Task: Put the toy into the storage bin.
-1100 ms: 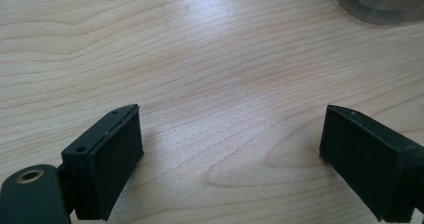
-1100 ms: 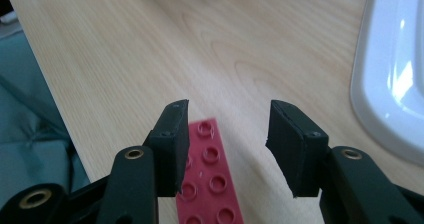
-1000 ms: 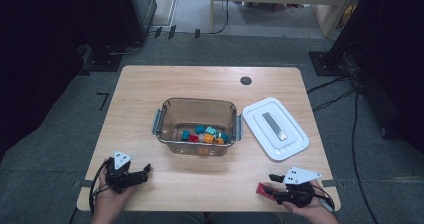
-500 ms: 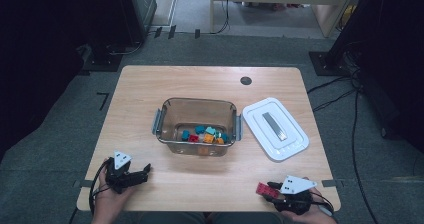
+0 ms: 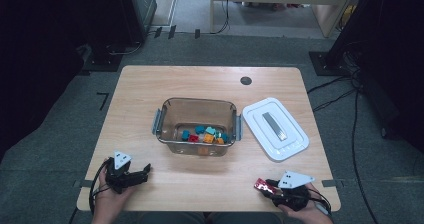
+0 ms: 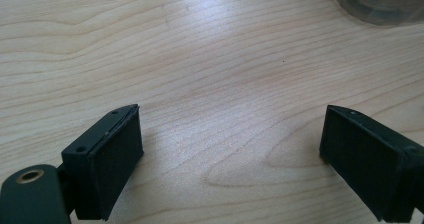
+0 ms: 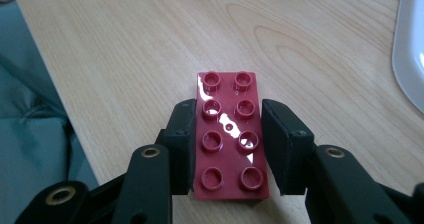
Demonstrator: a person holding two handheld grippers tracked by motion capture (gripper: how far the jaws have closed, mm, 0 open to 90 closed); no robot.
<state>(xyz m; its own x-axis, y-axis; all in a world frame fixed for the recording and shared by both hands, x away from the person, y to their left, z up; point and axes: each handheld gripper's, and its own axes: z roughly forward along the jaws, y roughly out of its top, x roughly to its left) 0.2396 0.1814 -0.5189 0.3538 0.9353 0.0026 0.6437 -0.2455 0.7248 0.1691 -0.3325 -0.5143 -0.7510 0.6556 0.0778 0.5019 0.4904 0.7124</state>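
Red brick [image 7: 229,134], flat 2x4 studded plate, sits clamped by its long sides in the right claw [image 7: 228,144], studs up, at the near right edge of the counter [image 5: 150,99], near and right of the clear bin [image 5: 197,115]. In the high view the brick [image 5: 262,185] pokes out left of the right claw [image 5: 272,189], toward the counter middle.

Left to right, relative to the bin:
- Left claw [image 5: 145,170]: near-left of the bin, close to the counter's near edge, held by the left hand [image 5: 111,196], grey three-cornered plate on top. Jaws spread wide, nothing between them. In the left gripper view the left claw [image 6: 230,154] has bare wood grain between both black jaws; a corner of the bin [image 6: 380,4] shows at top right.
- Bin: middle of the counter, clear plastic with grey side handles, lid off. Inside, small coloured blocks [image 5: 206,135] clustered along its near wall: teal, red, orange, some green.
- White lid [image 5: 275,129]: just beside the bin's right side, flat on the counter, slightly angled, grey strip in its middle. Its edge [image 7: 407,49] shows at the right of the right gripper view.
- Right hand [image 5: 302,211]: near-right of the bin, below the lid, at the counter's near edge.
- Dark round hole [image 5: 245,80]: beyond the bin, toward the far edge.
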